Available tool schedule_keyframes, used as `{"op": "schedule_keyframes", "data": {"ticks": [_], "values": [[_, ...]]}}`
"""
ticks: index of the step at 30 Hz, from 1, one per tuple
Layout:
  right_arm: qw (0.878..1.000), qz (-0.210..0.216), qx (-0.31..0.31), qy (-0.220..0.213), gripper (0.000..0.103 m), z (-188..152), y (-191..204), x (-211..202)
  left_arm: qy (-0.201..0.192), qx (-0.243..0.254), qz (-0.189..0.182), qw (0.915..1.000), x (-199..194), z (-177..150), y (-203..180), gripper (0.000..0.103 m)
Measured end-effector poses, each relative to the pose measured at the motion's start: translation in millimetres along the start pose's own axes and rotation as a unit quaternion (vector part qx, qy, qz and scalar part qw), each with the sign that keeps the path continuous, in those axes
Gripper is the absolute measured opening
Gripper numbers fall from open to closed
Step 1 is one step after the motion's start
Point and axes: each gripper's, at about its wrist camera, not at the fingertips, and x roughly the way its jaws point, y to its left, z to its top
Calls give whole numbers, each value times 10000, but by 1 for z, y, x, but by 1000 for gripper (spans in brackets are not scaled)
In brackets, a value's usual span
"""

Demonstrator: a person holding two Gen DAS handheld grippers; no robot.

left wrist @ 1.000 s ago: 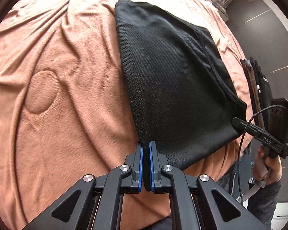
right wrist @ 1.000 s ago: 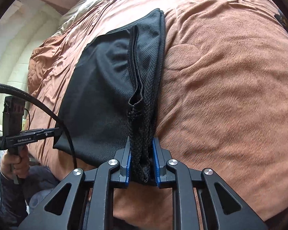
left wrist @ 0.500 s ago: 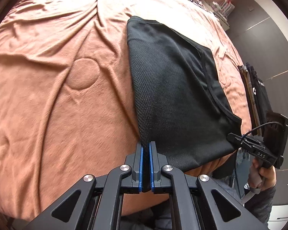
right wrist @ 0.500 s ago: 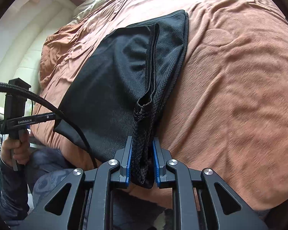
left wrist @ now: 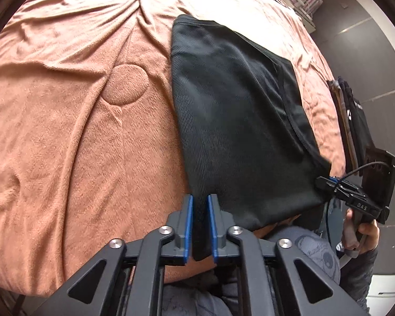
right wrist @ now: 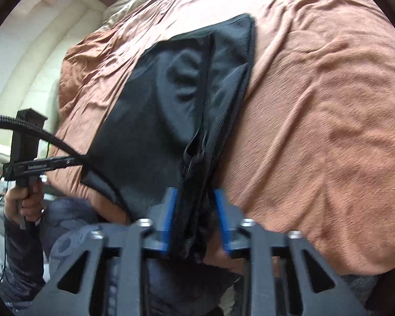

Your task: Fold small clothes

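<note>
Jaws on both sides have just parted. The left hand-held gripper (left wrist: 200,226), clamped tight on the near corner of the black garment (left wrist: 239,121) half a second ago, now stands spread, with the cloth edge hanging loose between its blue pads (left wrist: 188,226). The right hand-held gripper (right wrist: 196,221) has opened wider too; the bunched hem lies slack in the gap instead of being squeezed. The garment itself lies on the bed (left wrist: 65,131), already doubled lengthwise, its near end draped at the mattress edge. In both views it has slid a little closer to the person than before. Release, by my reading, means this fold is laid down; the next fold needs a fresh grip, likely crosswise. Some motion blur softens the right view.
</note>
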Motion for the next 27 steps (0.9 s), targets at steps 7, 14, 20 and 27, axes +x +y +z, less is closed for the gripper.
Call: {"op": "schedule_keyframes", "data": {"ticks": [7,14,20,27], "values": [[9986,286,245,-372,60,19,-25,-1,-158,-79,-218,9996,5,21,15,46],[9981,414,261,-385,60,36,-39,23,-331,-165,-252,9990,14,49,28,50],[9968,569,286,-491,60,63,-44,39,-376,-274,-378,9982,31,74,38,45],[9957,726,239,-526,60,96,-49,64,-474,-325,-536,9969,40,105,47,35]]}}
